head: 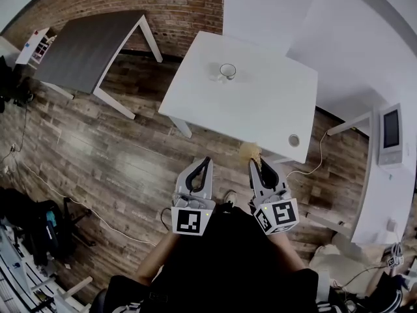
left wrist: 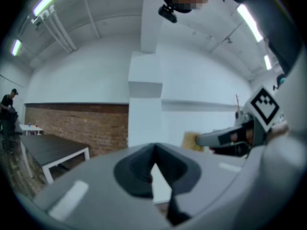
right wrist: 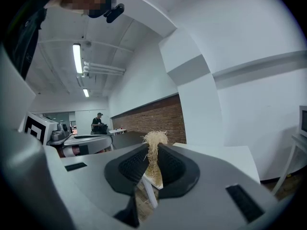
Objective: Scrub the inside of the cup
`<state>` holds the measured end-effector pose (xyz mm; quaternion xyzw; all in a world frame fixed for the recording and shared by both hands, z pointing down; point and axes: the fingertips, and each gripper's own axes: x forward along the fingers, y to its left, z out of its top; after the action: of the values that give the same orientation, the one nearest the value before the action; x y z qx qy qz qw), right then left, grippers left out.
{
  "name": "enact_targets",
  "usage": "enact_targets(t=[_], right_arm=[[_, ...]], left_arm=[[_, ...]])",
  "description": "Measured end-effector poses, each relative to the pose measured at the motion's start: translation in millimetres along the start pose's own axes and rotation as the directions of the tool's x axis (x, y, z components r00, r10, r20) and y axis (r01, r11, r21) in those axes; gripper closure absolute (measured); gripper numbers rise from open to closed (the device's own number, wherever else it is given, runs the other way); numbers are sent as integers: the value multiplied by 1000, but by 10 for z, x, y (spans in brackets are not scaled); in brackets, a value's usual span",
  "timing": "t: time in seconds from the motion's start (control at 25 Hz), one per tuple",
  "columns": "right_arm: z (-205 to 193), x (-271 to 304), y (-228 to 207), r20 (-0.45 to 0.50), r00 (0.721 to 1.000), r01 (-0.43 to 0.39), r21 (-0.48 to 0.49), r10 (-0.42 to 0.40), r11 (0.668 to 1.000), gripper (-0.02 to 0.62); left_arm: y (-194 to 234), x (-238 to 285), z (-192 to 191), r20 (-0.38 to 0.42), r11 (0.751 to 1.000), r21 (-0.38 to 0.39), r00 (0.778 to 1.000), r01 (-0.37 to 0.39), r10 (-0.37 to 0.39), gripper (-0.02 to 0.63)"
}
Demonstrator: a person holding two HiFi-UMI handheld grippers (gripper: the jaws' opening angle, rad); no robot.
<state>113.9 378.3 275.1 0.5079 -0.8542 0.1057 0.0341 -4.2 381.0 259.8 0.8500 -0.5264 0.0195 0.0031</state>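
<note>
A clear glass cup (head: 227, 71) stands upright near the far edge of the white table (head: 260, 103). Both grippers hover over the wooden floor, short of the table's near edge and well away from the cup. My left gripper (head: 207, 161) (left wrist: 154, 150) is shut, with nothing between its jaws. My right gripper (head: 253, 164) (right wrist: 153, 150) is shut on a straw-coloured fibrous scrubber (head: 249, 151) (right wrist: 154, 139), whose tuft sticks out past the jaw tips. In the left gripper view the scrubber (left wrist: 190, 140) shows at the right, at the right gripper's tip.
A dark grey table (head: 85, 47) stands at the far left by a brick wall (head: 176, 5). The white table has a round cable hole (head: 294, 139) near its front right corner. A white unit with a screen (head: 391, 132) is at the right. Cables lie on the floor.
</note>
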Motion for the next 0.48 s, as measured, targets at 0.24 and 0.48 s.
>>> enact_targets(t=[0.24,0.48], right_arm=[[-109,-73,-181,-15,999,-43,8,43,999,546],[-150,54,-316,-27,997,-69,19,70,997,546]], left_arm=[[-164,-22,-72,-20,998,7,998,-55,55,604],[-163,25,-156,-53,996,7,994,-90,91,604]])
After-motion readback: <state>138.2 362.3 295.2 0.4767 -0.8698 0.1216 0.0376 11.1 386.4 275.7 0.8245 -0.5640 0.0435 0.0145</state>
